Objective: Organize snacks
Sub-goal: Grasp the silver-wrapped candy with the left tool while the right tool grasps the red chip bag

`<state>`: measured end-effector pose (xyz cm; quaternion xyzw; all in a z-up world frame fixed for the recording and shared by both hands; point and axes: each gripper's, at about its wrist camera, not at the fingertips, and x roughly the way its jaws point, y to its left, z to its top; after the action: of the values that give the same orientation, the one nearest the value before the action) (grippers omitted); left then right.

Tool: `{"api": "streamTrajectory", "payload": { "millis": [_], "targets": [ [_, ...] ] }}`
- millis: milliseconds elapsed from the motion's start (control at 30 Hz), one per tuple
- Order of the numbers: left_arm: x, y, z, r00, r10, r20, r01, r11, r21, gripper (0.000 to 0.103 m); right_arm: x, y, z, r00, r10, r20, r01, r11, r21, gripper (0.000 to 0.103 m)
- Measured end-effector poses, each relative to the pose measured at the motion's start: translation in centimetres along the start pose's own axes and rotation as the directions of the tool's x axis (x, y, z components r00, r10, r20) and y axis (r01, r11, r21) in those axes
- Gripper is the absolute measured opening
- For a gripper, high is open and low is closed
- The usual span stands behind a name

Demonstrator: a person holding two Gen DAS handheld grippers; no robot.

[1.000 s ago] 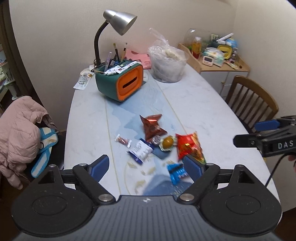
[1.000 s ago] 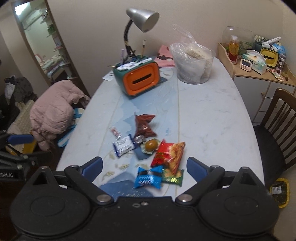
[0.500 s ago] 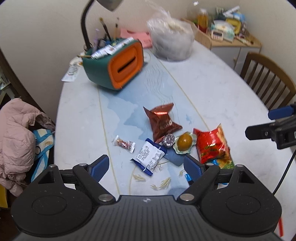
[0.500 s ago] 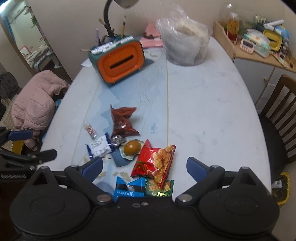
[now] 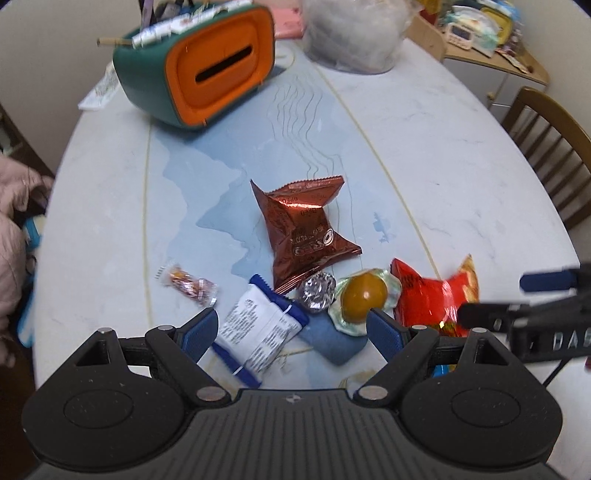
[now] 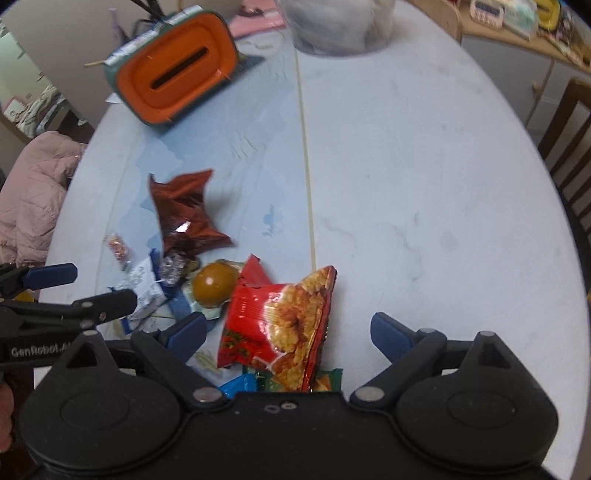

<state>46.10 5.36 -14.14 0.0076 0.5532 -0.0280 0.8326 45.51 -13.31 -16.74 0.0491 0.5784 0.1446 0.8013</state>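
Note:
A heap of snacks lies on the table. A brown foil packet [image 5: 303,229] [image 6: 184,214] sits farthest. Nearer are a white-and-blue packet [image 5: 264,328], a silver foil sweet [image 5: 317,293], a round brown sweet in clear wrap [image 5: 364,297] [image 6: 214,284], a small striped candy [image 5: 188,286] and a red chip bag [image 5: 436,301] [image 6: 280,325]. My left gripper [image 5: 291,330] is open, low over the white-and-blue packet. My right gripper [image 6: 288,330] is open, with the red bag between its fingers. A blue packet [image 6: 240,386] lies partly hidden under the red bag.
A green-and-orange slotted box [image 5: 201,70] [image 6: 173,74] with pens stands at the back left. A clear plastic bag [image 5: 351,33] stands at the back. A wooden chair [image 5: 550,147] is at the right. A pink jacket [image 6: 33,192] lies off the left edge.
Both grippers have moved forward and down toward the snack heap, which now looks much larger. Both stay open. The snacks have not moved.

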Motion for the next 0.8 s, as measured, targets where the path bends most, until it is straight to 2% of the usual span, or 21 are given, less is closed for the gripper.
{"api": "streamTrajectory", "payload": {
  "millis": [233,367,467,567,633,800],
  "targets": [
    [3.8,0.6,0.9,0.999,-0.021,-0.043,0.017,0.995,-0.102,0.087,2.5,-0.5,0.0,0.999,0.017,-0.03,-0.016,1.0,0.02,0.094],
    [5.1,1.1,1.3,0.998,-0.033,-0.051,0.025,0.987,-0.161,0.078,3.4,-0.4,-0.2,0.998,0.027,-0.049,-0.026,1.0,0.013,0.092],
    [5.9,0.8,1.3,0.998,-0.031,-0.058,0.021,0.986,-0.167,0.076,4.0,0.0,-0.1,0.998,0.021,-0.051,-0.021,1.0,-0.002,0.092],
    [6.1,0.4,1.4,0.998,-0.034,-0.044,0.027,0.987,-0.161,0.064,4.6,0.5,-0.3,0.998,0.012,-0.056,-0.013,1.0,-0.018,0.091],
    [6.2,0.2,1.5,0.999,-0.03,-0.037,0.024,0.988,-0.156,0.062,4.8,0.7,-0.3,0.998,0.015,-0.054,-0.016,1.0,-0.024,0.086],
    [6.2,0.7,1.5,0.998,-0.055,-0.025,0.05,0.98,-0.193,0.043,4.6,1.2,-0.5,0.999,0.01,-0.037,-0.012,0.999,-0.051,0.079]
  ]
}}
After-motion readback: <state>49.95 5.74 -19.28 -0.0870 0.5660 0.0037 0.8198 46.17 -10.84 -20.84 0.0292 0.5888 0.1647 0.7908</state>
